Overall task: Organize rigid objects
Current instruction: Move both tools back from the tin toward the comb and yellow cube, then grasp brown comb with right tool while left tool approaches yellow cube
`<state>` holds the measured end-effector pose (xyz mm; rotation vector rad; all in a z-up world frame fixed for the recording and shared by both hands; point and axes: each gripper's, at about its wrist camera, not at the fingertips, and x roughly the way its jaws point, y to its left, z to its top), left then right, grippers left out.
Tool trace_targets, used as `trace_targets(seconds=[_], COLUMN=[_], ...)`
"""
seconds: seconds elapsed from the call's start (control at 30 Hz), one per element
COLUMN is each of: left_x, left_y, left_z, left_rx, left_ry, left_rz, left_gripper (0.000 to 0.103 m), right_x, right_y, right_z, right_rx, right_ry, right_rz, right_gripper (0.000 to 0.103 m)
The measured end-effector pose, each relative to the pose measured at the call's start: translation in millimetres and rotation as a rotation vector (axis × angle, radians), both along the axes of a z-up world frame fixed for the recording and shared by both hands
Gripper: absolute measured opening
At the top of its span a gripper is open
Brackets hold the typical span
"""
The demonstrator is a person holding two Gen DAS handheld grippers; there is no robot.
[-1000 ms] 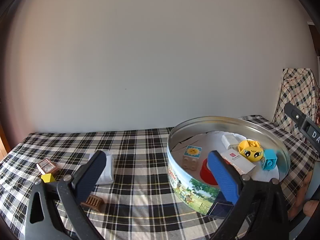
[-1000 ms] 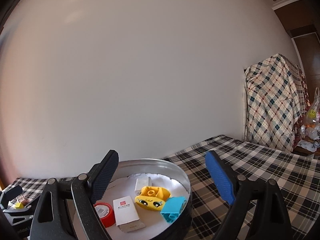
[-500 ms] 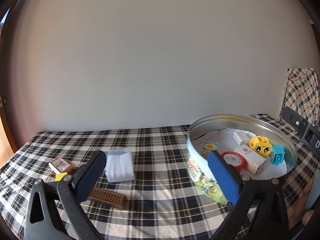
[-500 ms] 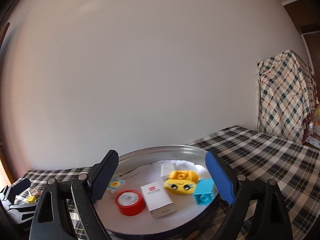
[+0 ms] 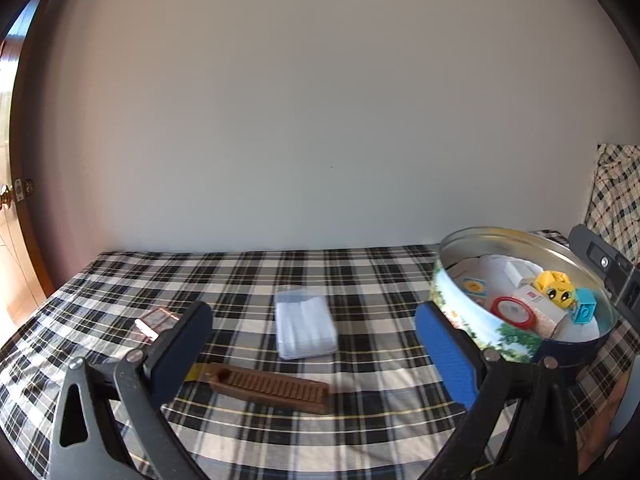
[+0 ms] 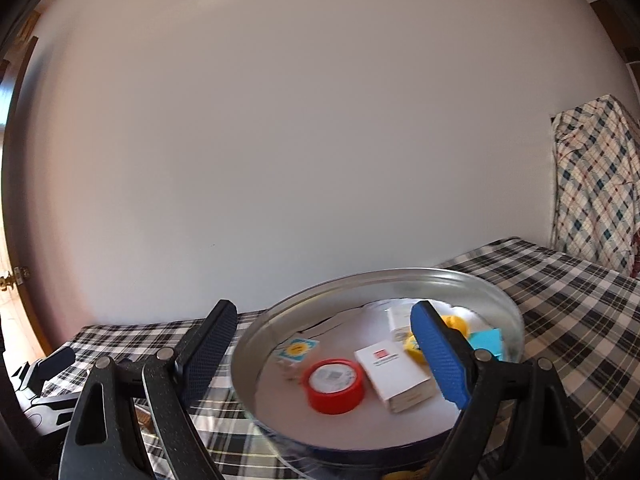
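A round metal tin (image 5: 484, 236) stands at the right of the checked tablecloth. It holds a red-rimmed disc (image 5: 514, 312), a white box (image 5: 538, 304), a yellow face brick (image 5: 558, 286), a blue brick (image 5: 584, 312) and a sun tile (image 5: 472, 285). On the cloth lie a brown ridged bar (image 5: 268, 386), a pale translucent packet (image 5: 304, 326), a small brown-framed piece (image 5: 158, 320) and a yellow bit (image 5: 194, 372). My left gripper (image 5: 312, 312) is open above the bar and packet. My right gripper (image 6: 322, 312) is open and empty. Its left finger hangs outside the tin's rim (image 6: 360, 280) and its blue finger over the inside.
A bare wall runs along the table's far edge. A checked cloth (image 6: 592, 184) drapes something tall at the right. A wooden door with a brass knob (image 5: 8, 196) is at far left. The left gripper's body (image 6: 44, 376) shows at the right wrist view's left edge.
The left view has slid left: the tin went from between its fingers to the right edge, and bar and packet came to the middle. The right view swung left, centring the tin.
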<state>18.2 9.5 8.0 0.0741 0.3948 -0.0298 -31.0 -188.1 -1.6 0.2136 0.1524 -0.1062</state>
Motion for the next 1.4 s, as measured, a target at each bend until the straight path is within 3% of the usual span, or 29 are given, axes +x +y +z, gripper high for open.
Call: trace_targets(seconds=[0.8,0.93,1.27,1.4], left_x=[18.9,24.0,51.3,55.3], left_y=[92.4,105.2,187.5,209.9], left_z=[-1.7,-2.6,-12.9,-18.6], left_rx=[-0.001,0.027,-0.033,-0.125], left_ry=[0.041,0.057,0.2,0.257], left_rz=[0.117,0.145,0.383,0.405], left_gripper=[0.103,0.103,0.103,0.103], right_x=[41.7,53.0,111.1,125.3], right_y=[109.3,121.3,161.9,172.4], right_z=[-5.4,-7.2,-32.2,-46.8], right_rx=[-0.054,-0.057,-0.12,-0.13], right_ry=[0.081,0.112,0.426,0.529], right_rz=[0.208,0.251,0.553,0.664], right_gripper=[0.09,0.09,0.09,0.087])
